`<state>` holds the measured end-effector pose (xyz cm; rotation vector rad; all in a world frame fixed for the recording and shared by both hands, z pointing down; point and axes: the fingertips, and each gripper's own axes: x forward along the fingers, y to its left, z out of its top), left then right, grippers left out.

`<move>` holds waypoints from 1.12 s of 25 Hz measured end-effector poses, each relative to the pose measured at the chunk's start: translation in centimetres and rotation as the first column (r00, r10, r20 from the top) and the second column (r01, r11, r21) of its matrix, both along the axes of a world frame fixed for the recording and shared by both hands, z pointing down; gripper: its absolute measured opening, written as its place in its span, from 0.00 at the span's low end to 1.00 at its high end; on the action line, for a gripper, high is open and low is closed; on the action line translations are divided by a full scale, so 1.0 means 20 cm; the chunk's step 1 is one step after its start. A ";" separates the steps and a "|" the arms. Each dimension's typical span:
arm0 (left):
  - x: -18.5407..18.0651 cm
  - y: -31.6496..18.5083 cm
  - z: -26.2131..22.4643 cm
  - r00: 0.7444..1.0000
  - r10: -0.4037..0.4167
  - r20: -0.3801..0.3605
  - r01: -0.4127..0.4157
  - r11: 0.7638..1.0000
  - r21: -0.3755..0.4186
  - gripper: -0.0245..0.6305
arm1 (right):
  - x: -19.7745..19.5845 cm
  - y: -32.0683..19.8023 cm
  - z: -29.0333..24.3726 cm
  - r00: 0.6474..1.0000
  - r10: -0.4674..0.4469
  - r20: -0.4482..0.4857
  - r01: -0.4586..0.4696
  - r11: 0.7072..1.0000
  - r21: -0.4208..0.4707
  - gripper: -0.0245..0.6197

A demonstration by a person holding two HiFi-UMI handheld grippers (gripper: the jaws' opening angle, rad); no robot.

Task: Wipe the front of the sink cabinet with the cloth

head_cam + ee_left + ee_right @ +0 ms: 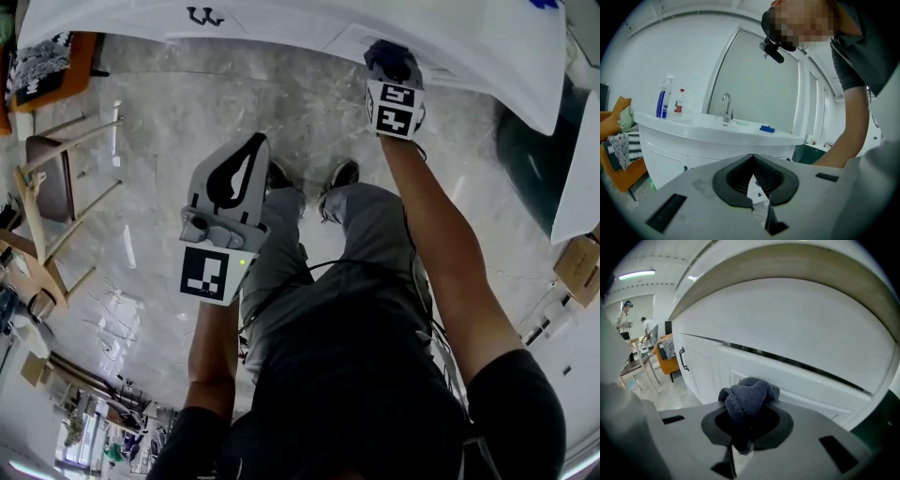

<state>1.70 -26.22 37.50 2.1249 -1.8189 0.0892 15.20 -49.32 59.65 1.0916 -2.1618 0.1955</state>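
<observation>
My right gripper [751,401] is shut on a bunched dark blue-grey cloth [748,396]. The cloth is pressed against the white front of the sink cabinet [797,376], just under the overhanging counter. In the head view the right gripper [392,67] and the cloth [386,58] are up against the cabinet under the white counter [281,28]. My left gripper [246,155] hangs over the floor, well back from the cabinet, jaws closed and holding nothing. The left gripper view shows the same gripper [753,158] aimed at the cabinet [670,154] from a distance.
A cabinet door with a black handle [683,359] lies left of the cloth. On the counter stand a faucet [726,105], a spray bottle [664,97], a small bottle [679,102] and a blue sponge [767,128]. Wooden chairs [52,178] and an orange seat [665,355] stand at the left.
</observation>
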 end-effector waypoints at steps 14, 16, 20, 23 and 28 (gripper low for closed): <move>-0.34 -0.40 0.74 0.968 -0.248 -0.048 0.251 0.964 0.088 0.04 | 0.24 -0.04 -0.05 0.996 -0.084 -0.017 0.084 0.929 0.361 0.10; -0.35 -0.45 0.85 0.962 -0.257 -0.088 0.266 0.958 0.108 0.04 | 0.09 0.01 -0.03 0.986 -0.165 -0.010 0.155 0.905 0.397 0.10; -0.34 -0.49 1.04 0.979 -0.194 0.059 0.183 0.971 0.157 0.04 | -0.11 0.02 0.08 0.972 -0.200 0.127 0.121 0.880 0.459 0.10; -0.42 -0.52 1.19 0.976 -0.211 0.062 0.197 0.964 0.178 0.04 | -0.13 0.04 0.27 0.969 -0.178 0.171 0.084 0.891 0.447 0.10; -0.50 -0.53 1.37 0.966 -0.232 0.112 0.203 0.953 0.223 0.04 | 0.02 0.03 0.55 0.967 -0.199 0.161 0.102 0.876 0.472 0.10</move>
